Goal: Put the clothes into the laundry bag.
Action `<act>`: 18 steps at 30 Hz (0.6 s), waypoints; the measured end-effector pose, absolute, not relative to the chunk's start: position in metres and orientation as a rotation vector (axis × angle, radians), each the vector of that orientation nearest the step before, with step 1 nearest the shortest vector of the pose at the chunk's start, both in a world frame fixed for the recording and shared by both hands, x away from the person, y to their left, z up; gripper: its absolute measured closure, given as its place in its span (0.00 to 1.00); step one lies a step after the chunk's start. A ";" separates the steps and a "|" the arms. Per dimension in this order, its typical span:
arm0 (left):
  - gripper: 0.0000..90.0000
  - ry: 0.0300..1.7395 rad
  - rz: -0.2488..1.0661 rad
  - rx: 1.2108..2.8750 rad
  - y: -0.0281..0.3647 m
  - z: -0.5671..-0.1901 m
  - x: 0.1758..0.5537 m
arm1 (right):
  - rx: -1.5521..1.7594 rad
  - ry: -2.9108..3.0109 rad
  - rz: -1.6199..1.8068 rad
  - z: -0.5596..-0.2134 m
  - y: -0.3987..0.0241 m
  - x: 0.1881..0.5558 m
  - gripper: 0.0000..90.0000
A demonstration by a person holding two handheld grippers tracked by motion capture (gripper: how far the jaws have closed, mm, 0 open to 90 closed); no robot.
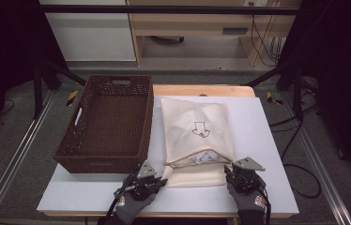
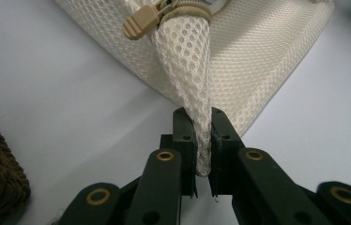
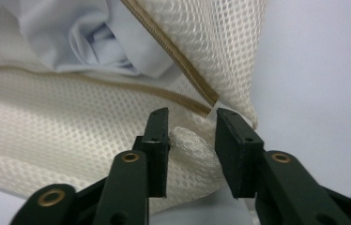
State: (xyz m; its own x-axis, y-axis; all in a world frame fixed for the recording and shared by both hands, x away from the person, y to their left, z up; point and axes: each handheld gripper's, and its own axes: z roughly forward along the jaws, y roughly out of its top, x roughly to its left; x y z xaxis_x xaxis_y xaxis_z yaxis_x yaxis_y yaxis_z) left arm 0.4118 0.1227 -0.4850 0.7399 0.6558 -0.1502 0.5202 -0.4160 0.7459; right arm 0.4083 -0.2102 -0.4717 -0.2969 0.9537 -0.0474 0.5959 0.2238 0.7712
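Observation:
A cream mesh laundry bag (image 1: 197, 126) with a black arrow mark lies on the white table top (image 1: 258, 140), its zipped mouth open toward me. White cloth (image 3: 94, 37) shows inside the opening. My left gripper (image 1: 162, 180) is at the bag's near left corner; in the left gripper view it (image 2: 203, 119) is shut on a pinched strip of mesh (image 2: 187, 61) just below the tan zipper pull (image 2: 141, 26). My right gripper (image 1: 230, 171) is at the near right corner. Its jaws (image 3: 192, 124) stand apart around a small fold of mesh (image 3: 190, 143) near the zipper's end (image 3: 211, 98), without pressing it.
A dark brown woven basket (image 1: 98, 164) stands left of the bag, with nothing inside, and its near wall is close to my left gripper. Bare white table top lies to the right of the bag and along the front edge.

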 end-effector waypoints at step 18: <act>0.85 0.926 0.191 2.082 0.125 -0.481 0.409 | 1.523 2.024 0.979 -0.473 -0.249 0.383 0.93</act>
